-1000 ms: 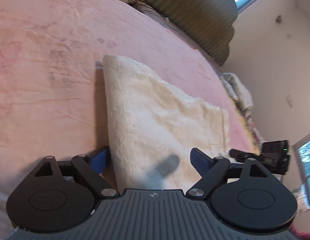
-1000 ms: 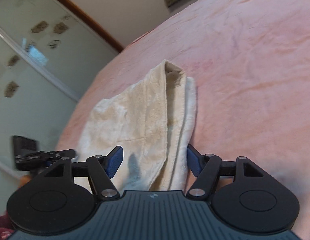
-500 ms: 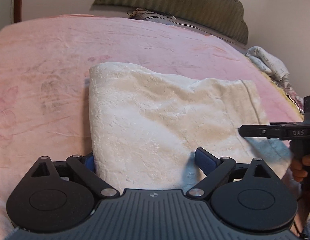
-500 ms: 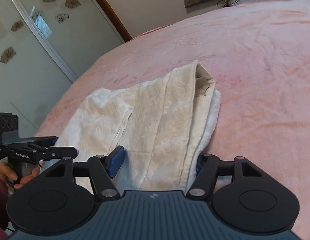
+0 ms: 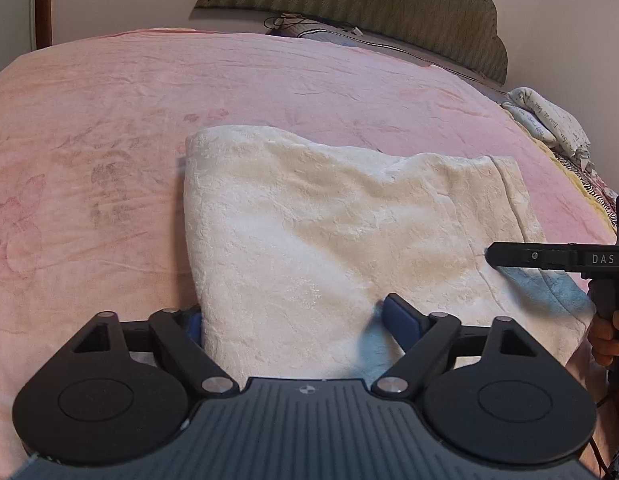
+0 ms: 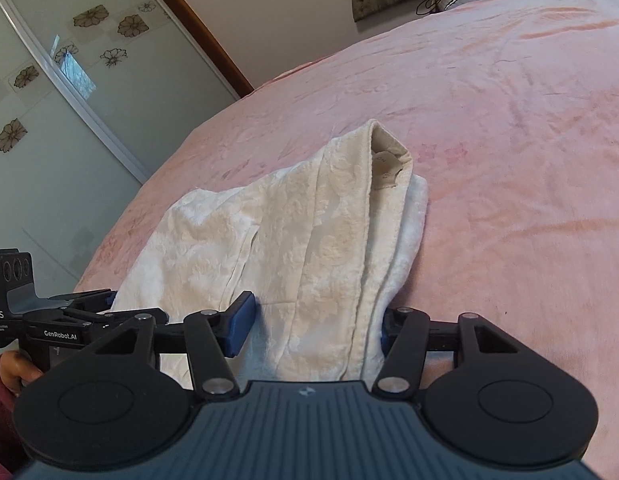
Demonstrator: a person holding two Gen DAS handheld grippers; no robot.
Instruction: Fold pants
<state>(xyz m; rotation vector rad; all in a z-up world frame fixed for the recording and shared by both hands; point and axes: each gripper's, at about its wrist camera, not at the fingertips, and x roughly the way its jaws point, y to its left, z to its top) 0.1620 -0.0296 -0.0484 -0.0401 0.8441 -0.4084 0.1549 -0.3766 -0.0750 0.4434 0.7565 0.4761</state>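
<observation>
Left wrist cam: the cream pants (image 5: 333, 248) lie folded on the pink blanket (image 5: 89, 168), near edge running between the left gripper (image 5: 297, 318) pads. Jaws have just been closing, still partly apart; the 9 o'clock pad is half hidden behind cloth, so grip unclear.

Right wrist cam: the right gripper (image 6: 313, 322) straddles the pants' folded edge at 12 o'clock, jaws just closing too, contact hard to tell.

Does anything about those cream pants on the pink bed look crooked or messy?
Slightly. The folded cream pants are uneven: the waistband end stands up in a peak, and the layers beneath stick out past the top layer. Nothing looks torn or stained.
</observation>
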